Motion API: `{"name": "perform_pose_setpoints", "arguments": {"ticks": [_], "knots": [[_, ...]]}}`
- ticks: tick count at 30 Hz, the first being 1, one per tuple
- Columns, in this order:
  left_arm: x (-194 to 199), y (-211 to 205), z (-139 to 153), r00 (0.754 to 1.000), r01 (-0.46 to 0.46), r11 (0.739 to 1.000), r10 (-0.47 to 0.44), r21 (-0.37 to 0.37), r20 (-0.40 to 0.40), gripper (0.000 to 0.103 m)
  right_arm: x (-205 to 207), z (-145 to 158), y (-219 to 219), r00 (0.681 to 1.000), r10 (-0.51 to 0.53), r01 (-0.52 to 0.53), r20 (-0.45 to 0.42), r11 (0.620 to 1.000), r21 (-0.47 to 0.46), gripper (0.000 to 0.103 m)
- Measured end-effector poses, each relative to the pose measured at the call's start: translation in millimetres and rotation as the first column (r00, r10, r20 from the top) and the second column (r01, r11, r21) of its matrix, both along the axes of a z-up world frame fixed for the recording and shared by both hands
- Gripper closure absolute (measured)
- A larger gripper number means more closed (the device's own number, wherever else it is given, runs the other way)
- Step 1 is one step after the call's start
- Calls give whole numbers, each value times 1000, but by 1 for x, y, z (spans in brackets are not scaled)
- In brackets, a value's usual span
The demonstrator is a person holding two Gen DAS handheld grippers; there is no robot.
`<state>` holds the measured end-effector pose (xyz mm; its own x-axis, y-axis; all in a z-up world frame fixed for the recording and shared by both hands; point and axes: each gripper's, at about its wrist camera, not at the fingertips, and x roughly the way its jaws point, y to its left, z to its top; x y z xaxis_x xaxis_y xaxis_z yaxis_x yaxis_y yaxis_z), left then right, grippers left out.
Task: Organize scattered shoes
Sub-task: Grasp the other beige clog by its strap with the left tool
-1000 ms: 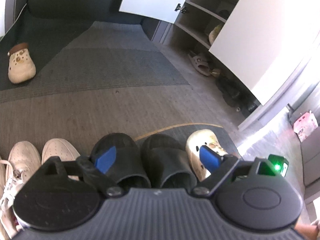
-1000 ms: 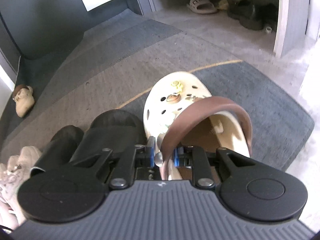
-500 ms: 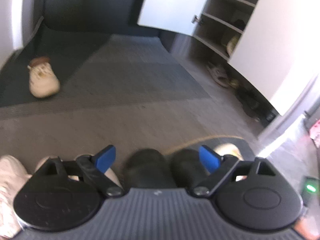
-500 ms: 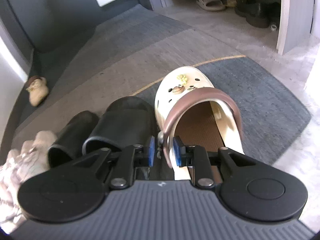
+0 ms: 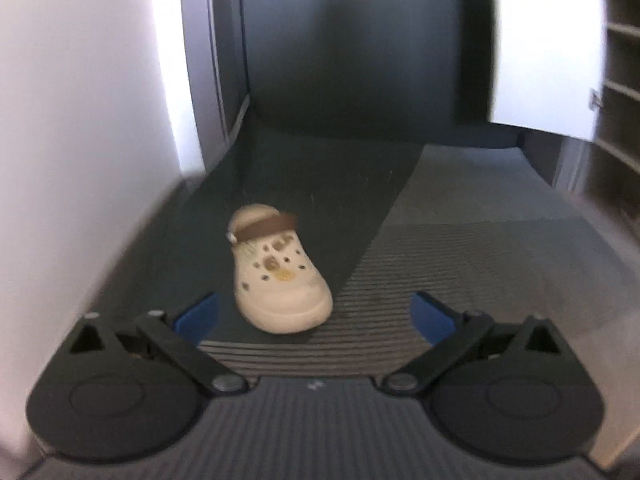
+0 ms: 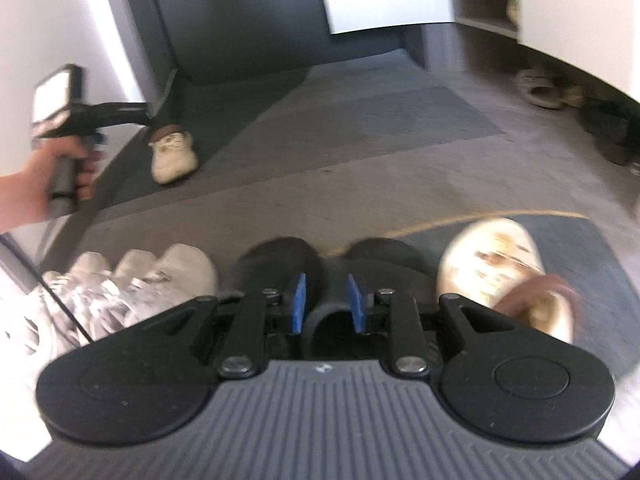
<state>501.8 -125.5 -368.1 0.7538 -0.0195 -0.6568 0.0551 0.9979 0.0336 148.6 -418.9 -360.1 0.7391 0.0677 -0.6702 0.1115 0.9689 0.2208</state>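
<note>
So the left gripper (image 5: 314, 316) is spreading its jaws wide, nothing between the blue pads (image 5: 196, 314). It's aimed down at a lone cream clog (image 5: 276, 272) with a brown strap, sitting on the dark mat (image 5: 320, 184) near the white wall (image 5: 80, 120); toe faces the camera, right around where the dark mat meets the ribbed grey carpet (image 5: 480, 260). Pads aren't touching it.

The right gripper (image 6: 328, 306) has its jaws only a little apart and opening, with nothing clamped. Right below it there's a row along the near edge of the floor: white sneakers (image 6: 132, 280), a pair of black slides (image 6: 280, 260), then the matching cream clog (image 6: 504, 264) on the right end. It's blurry. A hand (image 6: 44, 184) at far left holds the other gripper's handle.
</note>
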Motion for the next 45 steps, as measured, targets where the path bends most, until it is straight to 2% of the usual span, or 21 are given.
{"name": "perform_pose_setpoints", "arguments": {"ticks": [1, 3, 9, 10, 12, 14, 16, 20, 25, 31, 35, 40, 45], "knots": [[29, 2, -18, 999, -40, 999, 40, 25, -12, 0, 8, -1, 5, 1000, 14, -14, 8, 1000, 1, 75], [63, 3, -35, 994, -83, 996, 86, 41, -62, 1, 29, -4, 13, 999, 40, -40, 26, 999, -9, 75], [114, 10, -55, 991, -116, 992, 118, 41, -59, 0, 90, -14, 29, 990, 141, -141, 7, 990, 24, 75], [128, 12, -64, 987, -133, 990, 136, 45, -88, 0, 99, -14, 30, 987, 161, -161, 7, 987, 22, 75], [139, 18, -73, 980, -165, 985, 169, 49, -103, 0, 110, -11, 33, 984, 177, -178, 22, 984, 18, 62], [150, 25, -82, 972, -201, 978, 205, 47, -116, 0, 117, -7, 34, 984, 173, -174, 42, 984, 23, 36], [162, 32, -90, 961, -230, 973, 232, 35, -149, 0, 115, -3, 34, 988, 146, -149, 56, 988, 42, 27], [178, 39, -100, 948, -265, 964, 258, -15, -186, 3, 102, -2, 32, 993, 109, -110, 42, 993, 39, 23], [190, 31, -109, 941, -282, 959, 282, 29, -189, 10, 91, -5, 28, 997, 72, -72, -7, 997, 24, 23], [179, 28, -105, 933, -311, 950, 306, 3, -191, 12, 82, 2, 19, 999, 39, -39, -1, 999, 25, 23], [151, 10, -86, 951, -253, 967, 250, 4, -182, 13, 71, 9, 13, 999, 26, -28, 28, 998, 54, 23], [108, -23, -61, 978, -90, 996, 90, 10, -186, 13, 47, 14, 5, 997, 50, -53, 50, 997, 59, 23], [51, -60, -40, 981, 84, 996, -81, 10, -174, 13, 18, 25, -7, 999, 8, -12, 44, 996, 86, 23]]}}
